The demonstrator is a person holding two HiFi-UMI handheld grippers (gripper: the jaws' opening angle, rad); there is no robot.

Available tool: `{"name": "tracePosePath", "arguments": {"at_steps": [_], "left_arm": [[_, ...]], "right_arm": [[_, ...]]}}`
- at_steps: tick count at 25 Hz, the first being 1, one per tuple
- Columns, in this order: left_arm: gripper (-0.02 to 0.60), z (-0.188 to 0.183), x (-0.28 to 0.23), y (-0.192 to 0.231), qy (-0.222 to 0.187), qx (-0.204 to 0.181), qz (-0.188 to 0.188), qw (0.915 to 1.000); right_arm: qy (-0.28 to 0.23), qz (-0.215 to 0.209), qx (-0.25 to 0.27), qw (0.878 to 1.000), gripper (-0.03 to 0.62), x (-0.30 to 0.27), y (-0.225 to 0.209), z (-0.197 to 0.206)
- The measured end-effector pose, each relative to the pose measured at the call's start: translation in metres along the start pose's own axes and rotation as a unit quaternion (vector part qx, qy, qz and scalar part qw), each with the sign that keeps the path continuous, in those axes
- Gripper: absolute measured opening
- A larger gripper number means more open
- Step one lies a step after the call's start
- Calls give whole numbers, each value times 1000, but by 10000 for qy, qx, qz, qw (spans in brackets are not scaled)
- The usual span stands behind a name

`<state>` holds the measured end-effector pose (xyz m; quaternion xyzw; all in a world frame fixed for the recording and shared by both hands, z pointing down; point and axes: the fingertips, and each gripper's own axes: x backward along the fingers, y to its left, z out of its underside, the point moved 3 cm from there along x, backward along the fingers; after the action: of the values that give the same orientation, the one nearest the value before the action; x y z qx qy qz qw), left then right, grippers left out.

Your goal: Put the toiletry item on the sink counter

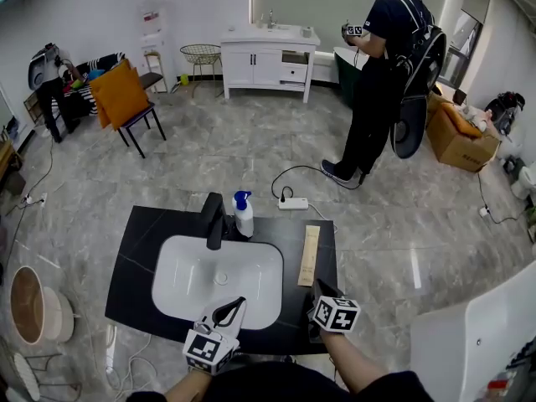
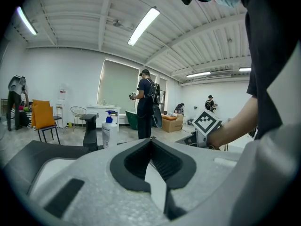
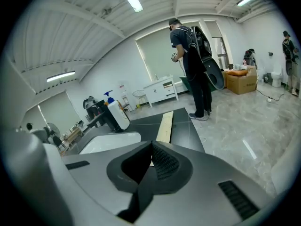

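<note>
On tabletop, toiletry item: long tan box lying flat at 3 o'clock of the white basin.
Task progress: placement looks done, since neither claw holds anything; I judge only backing away remains.
Right claw: pressed together, empty, at the box's 6 o'clock end, just beside it, pointing along it.
Left claw: pressed together, empty, over the basin's 6 o'clock rim.
Pump bottle: upright by the faucet, at the basin's 12 o'clock.

Black counter, white sink. White bottle, blue top. Tan box. My left gripper is white, with a black-and-white checked cube.
</note>
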<state>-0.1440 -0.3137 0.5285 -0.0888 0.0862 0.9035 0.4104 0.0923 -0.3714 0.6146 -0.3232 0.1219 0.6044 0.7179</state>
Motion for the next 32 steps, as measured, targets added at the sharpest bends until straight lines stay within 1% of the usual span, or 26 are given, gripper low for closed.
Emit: {"name": "tracePosePath", "arguments": {"at_steps": [3, 7, 10, 14, 17, 22, 28, 32], "left_arm": [[8, -1, 0, -4, -17, -40, -53, 10000], [9, -5, 2, -12, -63, -50, -190, 9998], [8, -9, 7, -21, -72, 30, -321, 9995], [9, -8, 13, -33, -188, 12, -496, 9986], [8, -7, 15, -47, -203, 50, -574, 9981], [8, -4, 18, -76, -189, 5, -626, 9979], [8, 4, 25, -101, -208, 38, -776, 9968], [8, 8, 31, -114, -218, 75, -866, 9960]], "right_arm": [[-250, -290, 320, 9988, 0, 17, 11, -10], [-539, -634, 693, 9941, 0, 46, 23, -20], [-718, -806, 819, 9908, 0, 71, 26, -25], [-930, -994, 1039, 9852, 0, 97, 24, -28], [-1000, -1125, 1239, 9808, -1, 112, 23, -30], [-1106, -1427, 1550, 9713, -2, 136, 22, -31], [-1097, -1744, 1709, 9635, -2, 153, 20, -22], [-1049, -1874, 1787, 9602, -2, 160, 19, -16]]}}
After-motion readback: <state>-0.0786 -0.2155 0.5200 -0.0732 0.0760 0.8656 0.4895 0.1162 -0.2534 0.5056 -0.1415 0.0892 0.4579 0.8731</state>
